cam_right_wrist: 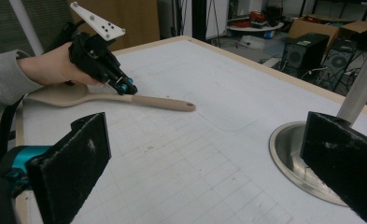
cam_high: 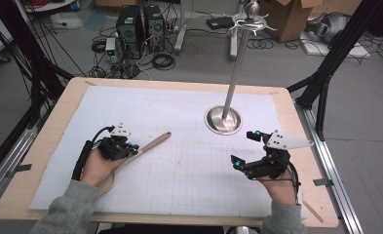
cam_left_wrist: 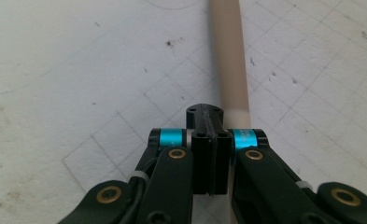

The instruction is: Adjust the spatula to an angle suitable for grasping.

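Observation:
A beige wooden spatula (cam_high: 152, 144) lies slantwise on the white gridded mat (cam_high: 179, 170), its blade under the person's left hand. My left gripper (cam_high: 134, 147) is down at the handle, jaws shut on each other with nothing between them. In the left gripper view the handle (cam_left_wrist: 228, 56) runs past just right of the closed jaw tips of the left gripper (cam_left_wrist: 208, 116). My right gripper (cam_high: 242, 148) hovers open at the mat's right. Its wide-apart pads (cam_right_wrist: 78, 154) frame the spatula (cam_right_wrist: 162, 102) and the left gripper (cam_right_wrist: 126, 88) beyond.
A metal stand with a round dish base (cam_high: 223, 120) and a tall pole (cam_high: 238, 63) rises at the mat's back right, close to my right gripper; its base (cam_right_wrist: 288, 154) lies just beyond the right pad. The wooden table edge (cam_high: 47, 141) borders the mat.

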`<state>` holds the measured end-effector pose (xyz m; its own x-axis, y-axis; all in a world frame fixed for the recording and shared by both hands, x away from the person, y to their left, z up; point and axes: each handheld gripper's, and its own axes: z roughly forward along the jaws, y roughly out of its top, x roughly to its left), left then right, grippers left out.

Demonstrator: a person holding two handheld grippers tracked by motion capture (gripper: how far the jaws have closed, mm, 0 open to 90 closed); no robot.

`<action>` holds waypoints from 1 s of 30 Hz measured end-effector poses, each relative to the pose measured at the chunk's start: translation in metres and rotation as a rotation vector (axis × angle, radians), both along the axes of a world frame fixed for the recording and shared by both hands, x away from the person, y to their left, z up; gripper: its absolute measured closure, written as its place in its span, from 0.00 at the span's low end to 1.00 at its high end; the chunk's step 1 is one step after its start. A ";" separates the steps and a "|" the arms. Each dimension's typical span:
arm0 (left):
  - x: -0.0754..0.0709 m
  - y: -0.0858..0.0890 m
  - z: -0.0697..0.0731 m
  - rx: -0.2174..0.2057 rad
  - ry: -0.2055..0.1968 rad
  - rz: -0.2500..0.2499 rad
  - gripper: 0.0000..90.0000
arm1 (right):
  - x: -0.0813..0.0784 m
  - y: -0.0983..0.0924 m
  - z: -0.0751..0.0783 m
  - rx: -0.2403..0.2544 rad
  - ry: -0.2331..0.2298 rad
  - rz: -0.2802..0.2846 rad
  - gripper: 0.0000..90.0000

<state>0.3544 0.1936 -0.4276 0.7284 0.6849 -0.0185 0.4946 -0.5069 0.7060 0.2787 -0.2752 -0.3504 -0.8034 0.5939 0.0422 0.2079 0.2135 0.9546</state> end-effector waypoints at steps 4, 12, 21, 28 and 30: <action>-0.005 0.006 0.007 -0.028 -0.022 -0.004 1.00 | 0.000 0.000 0.000 -0.001 -0.001 -0.002 0.01; -0.020 0.021 0.020 -0.073 -0.081 0.019 0.99 | 0.000 0.002 -0.001 -0.011 0.004 0.000 0.01; -0.030 0.028 0.020 -0.101 -0.087 0.057 0.80 | 0.000 0.004 -0.001 -0.014 0.001 0.003 0.01; -0.036 0.028 0.019 -0.114 -0.106 0.051 0.57 | 0.001 0.004 -0.001 -0.012 -0.001 0.005 0.01; -0.037 0.029 0.019 -0.111 -0.111 0.044 0.48 | 0.000 0.004 -0.001 -0.014 0.002 0.004 0.01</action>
